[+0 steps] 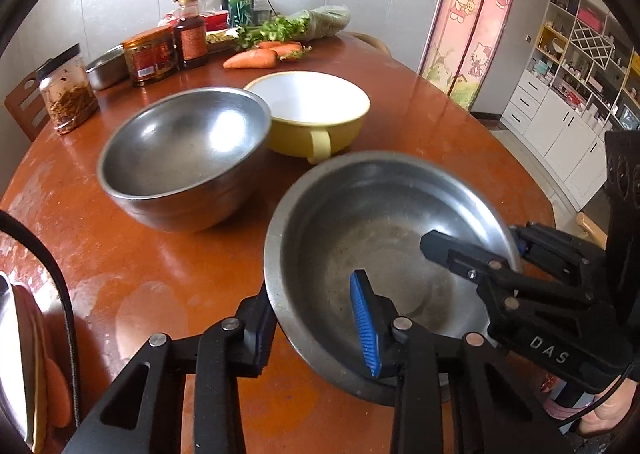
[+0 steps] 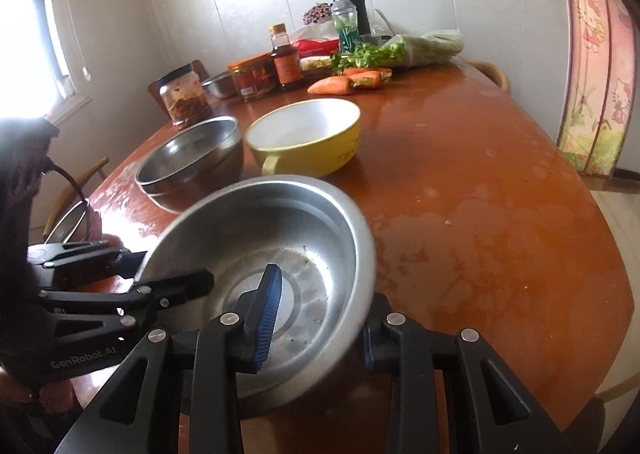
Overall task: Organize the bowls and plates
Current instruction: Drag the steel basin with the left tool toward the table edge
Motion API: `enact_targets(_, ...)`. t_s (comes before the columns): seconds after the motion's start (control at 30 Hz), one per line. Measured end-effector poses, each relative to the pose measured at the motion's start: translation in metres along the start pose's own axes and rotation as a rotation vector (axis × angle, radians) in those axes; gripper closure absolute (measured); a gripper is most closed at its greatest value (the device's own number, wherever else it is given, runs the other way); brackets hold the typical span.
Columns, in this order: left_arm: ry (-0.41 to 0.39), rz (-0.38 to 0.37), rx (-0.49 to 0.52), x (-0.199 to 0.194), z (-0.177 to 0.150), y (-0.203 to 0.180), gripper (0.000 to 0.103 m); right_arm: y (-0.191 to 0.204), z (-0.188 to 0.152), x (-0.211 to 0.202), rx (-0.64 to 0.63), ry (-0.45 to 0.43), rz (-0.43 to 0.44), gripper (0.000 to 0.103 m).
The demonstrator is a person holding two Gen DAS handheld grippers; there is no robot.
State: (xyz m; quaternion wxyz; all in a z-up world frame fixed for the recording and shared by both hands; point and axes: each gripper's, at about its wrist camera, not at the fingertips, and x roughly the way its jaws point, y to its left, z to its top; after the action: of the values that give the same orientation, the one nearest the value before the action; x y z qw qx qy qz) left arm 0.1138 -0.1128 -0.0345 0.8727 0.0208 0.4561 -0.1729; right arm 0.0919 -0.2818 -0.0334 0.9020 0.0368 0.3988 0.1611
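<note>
Both grippers are on the near steel bowl [image 1: 384,254] now, one at each side of its rim. The left gripper [image 1: 316,318] pinches the rim, one blue pad inside, the other outside the wall. The right gripper [image 2: 320,318] clamps the opposite rim the same way. The bowl sits tilted at the near edge of the brown table [image 2: 500,214]. Beyond it stand a deeper steel bowl [image 1: 184,154] and a yellow bowl [image 1: 312,110], touching each other

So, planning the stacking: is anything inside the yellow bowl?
No, the yellow bowl shows only a bare white inside in the left wrist view.
</note>
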Motion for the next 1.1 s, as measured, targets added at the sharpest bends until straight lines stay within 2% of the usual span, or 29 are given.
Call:
enact_targets(0.27,-0.001,0.007,-0.040,-0.015,-0.011,0.015,0.067,0.019,-0.005,-0.005,-0.017,0.010,0.039,0.069)
enact_targets(0.6,-0.019,0.029,-0.044,-0.039,-0.028,0.017,0.067,0.042,-0.013,-0.019,-0.064,0.006,0.053,0.069)
enact_targets(1.1,-0.024,0.034,-0.048,-0.050,-0.039,0.010,0.067,0.049,-0.020,-0.028,-0.079,-0.002,0.046,0.068)
